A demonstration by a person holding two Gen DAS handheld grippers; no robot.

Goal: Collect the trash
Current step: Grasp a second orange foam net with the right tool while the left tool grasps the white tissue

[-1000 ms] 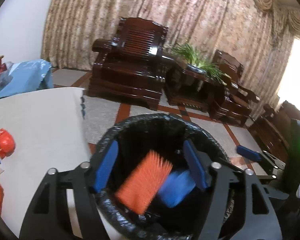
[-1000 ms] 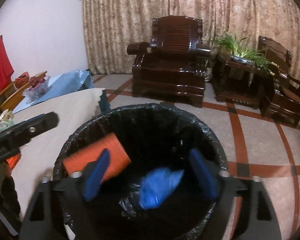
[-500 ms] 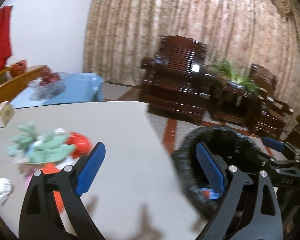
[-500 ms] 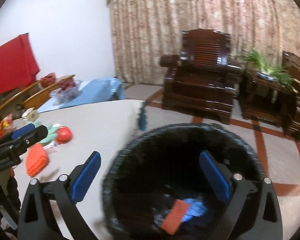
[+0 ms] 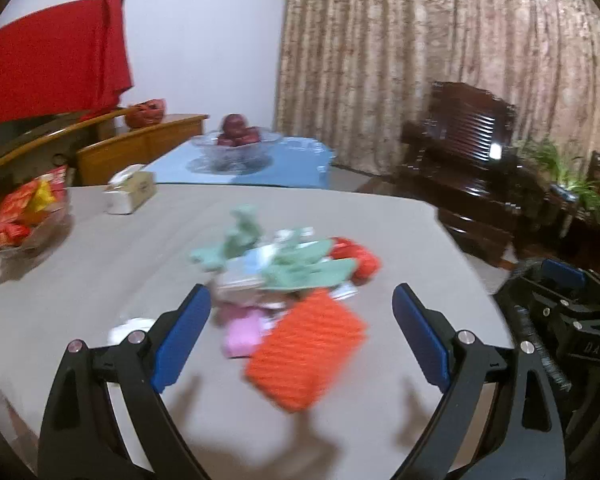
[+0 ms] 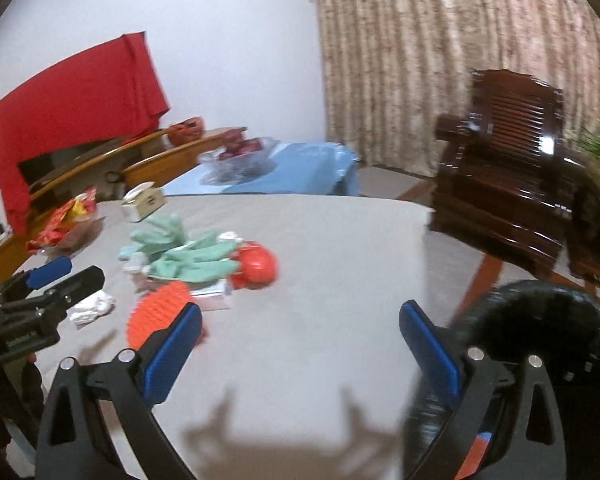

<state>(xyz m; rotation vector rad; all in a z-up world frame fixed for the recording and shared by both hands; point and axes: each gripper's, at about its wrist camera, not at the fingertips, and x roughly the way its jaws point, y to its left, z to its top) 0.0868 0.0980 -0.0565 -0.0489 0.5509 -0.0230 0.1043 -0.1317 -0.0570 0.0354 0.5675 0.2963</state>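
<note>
A pile of trash lies on the grey table [image 5: 100,264]: an orange ridged pack [image 5: 306,360], green wrappers [image 5: 296,264], a red crumpled piece [image 5: 358,260], a pink piece [image 5: 242,332] and a white scrap [image 5: 128,326]. My left gripper [image 5: 302,334] is open and empty, just in front of the orange pack. My right gripper [image 6: 300,344] is open and empty over bare table, right of the pile [image 6: 192,264]. The black-lined bin [image 6: 540,340] stands at the table's right edge, behind the right finger.
A tissue box [image 5: 130,192], a snack bowl [image 5: 26,216] and a fruit bowl [image 5: 236,148] on a blue cloth sit farther back. Dark wooden armchairs [image 6: 508,184] stand to the right. The other gripper shows at each view's side [image 6: 40,304].
Both grippers swung left from above the bin to the table. The orange and blue pieces dropped into the bin. Both jaws stayed open.
</note>
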